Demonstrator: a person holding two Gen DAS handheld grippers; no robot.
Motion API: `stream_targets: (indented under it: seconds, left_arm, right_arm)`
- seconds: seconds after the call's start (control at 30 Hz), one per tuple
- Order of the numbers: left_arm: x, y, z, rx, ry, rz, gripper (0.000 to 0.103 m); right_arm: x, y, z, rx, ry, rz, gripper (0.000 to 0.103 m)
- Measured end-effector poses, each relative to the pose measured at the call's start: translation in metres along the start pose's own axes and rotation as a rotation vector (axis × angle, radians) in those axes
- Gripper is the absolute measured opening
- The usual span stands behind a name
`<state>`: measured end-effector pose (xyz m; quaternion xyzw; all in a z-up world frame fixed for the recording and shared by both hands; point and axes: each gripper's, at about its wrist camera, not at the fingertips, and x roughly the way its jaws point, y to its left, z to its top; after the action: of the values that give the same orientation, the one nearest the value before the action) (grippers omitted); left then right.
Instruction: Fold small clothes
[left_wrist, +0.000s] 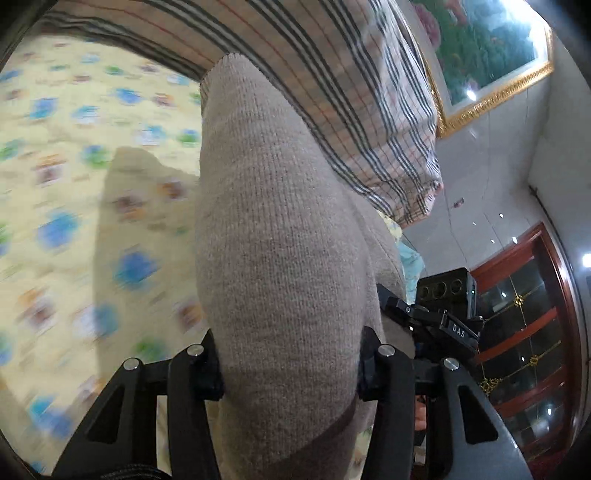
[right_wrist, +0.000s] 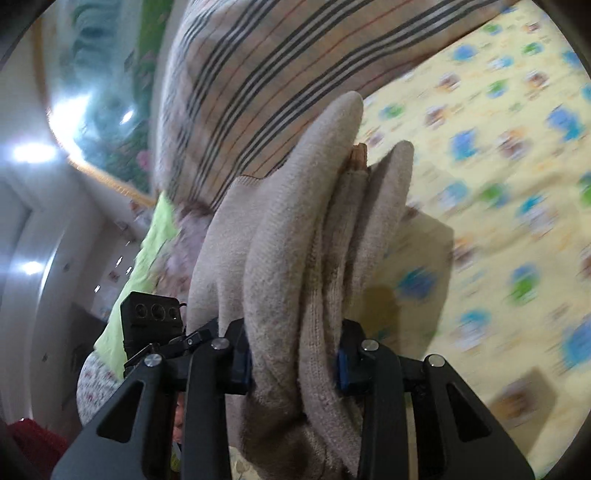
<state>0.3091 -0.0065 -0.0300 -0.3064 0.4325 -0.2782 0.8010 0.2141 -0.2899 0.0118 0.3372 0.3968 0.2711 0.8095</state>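
Left gripper (left_wrist: 290, 373) and right gripper (right_wrist: 295, 363) both clamp the beige knit garment (left_wrist: 280, 229); uneven pulling may collapse its bunched folds.

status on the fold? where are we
Mid-fold. Done: the beige knit garment is already bunched into several layers. In hand: the left tongs and the right tongs are both clamped on it, holding it off the yellow patterned sheet beside the striped blanket. Left: lay it flat on the sheet, finish the fold and release. Nothing folded lies on the sheet in view.
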Motion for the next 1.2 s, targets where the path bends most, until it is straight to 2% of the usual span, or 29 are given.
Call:
stream_targets:
  seconds: [0.13, 0.2, 0.27, 0.33, 0.37, 0.43, 0.5, 0.53, 0.7, 0.8, 0.9, 1.03, 1.1, 1.17, 1.2]
  left_arm:
    - [-0.051, 0.038, -0.021, -0.072, -0.008, 0.034, 0.049]
    - [-0.063, 0.056, -0.03, -0.108, 0.0, 0.052, 0.05]
    - [-0.07, 0.073, -0.039, -0.121, 0.01, 0.081, 0.05]
    - [-0.068, 0.088, -0.048, -0.132, 0.033, 0.098, 0.052]
    - [-0.068, 0.096, -0.053, -0.139, 0.032, 0.091, 0.056]
    - [-0.07, 0.11, -0.061, -0.182, 0.019, 0.066, 0.064]
    - [-0.072, 0.118, -0.067, -0.225, 0.001, 0.032, 0.065]
    - [-0.076, 0.118, -0.07, -0.231, -0.006, 0.036, 0.065]
    - [-0.108, 0.101, -0.088, -0.179, -0.046, 0.174, 0.068]
    - [-0.133, 0.093, -0.103, -0.168, -0.076, 0.227, 0.072]
    - [-0.152, 0.084, -0.122, -0.155, -0.093, 0.256, 0.075]
    - [-0.158, 0.077, -0.14, -0.128, -0.087, 0.297, 0.075]
    - [-0.154, 0.077, -0.147, -0.111, -0.057, 0.367, 0.075]
    - [-0.148, 0.075, -0.15, -0.099, -0.038, 0.414, 0.075]
    - [-0.149, 0.075, -0.152, -0.097, -0.042, 0.415, 0.075]
  right_arm:
    - [0.044, 0.019, -0.027, -0.007, 0.09, 0.053, 0.033]
    - [0.069, 0.022, -0.04, 0.005, 0.135, 0.065, 0.033]
    - [0.089, 0.02, -0.048, 0.03, 0.166, 0.058, 0.034]
    - [0.105, 0.012, -0.057, 0.058, 0.2, 0.011, 0.035]
    - [0.108, 0.009, -0.06, 0.061, 0.2, -0.016, 0.038]
    - [0.107, 0.001, -0.061, 0.085, 0.195, -0.006, 0.041]
    - [0.102, -0.006, -0.062, 0.107, 0.196, -0.018, 0.056]
    - [0.101, -0.006, -0.064, 0.108, 0.195, -0.033, 0.057]
    - [0.064, 0.004, -0.079, 0.095, 0.135, -0.078, 0.058]
    - [0.034, 0.017, -0.093, 0.033, 0.079, -0.126, 0.058]
    - [0.014, 0.038, -0.113, -0.059, 0.032, -0.125, 0.058]
    - [0.012, 0.058, -0.131, -0.18, 0.043, -0.178, 0.057]
    - [0.018, 0.065, -0.134, -0.232, 0.051, -0.215, 0.057]
    - [0.03, 0.064, -0.137, -0.271, 0.08, -0.303, 0.055]
    - [0.035, 0.062, -0.138, -0.282, 0.094, -0.337, 0.05]
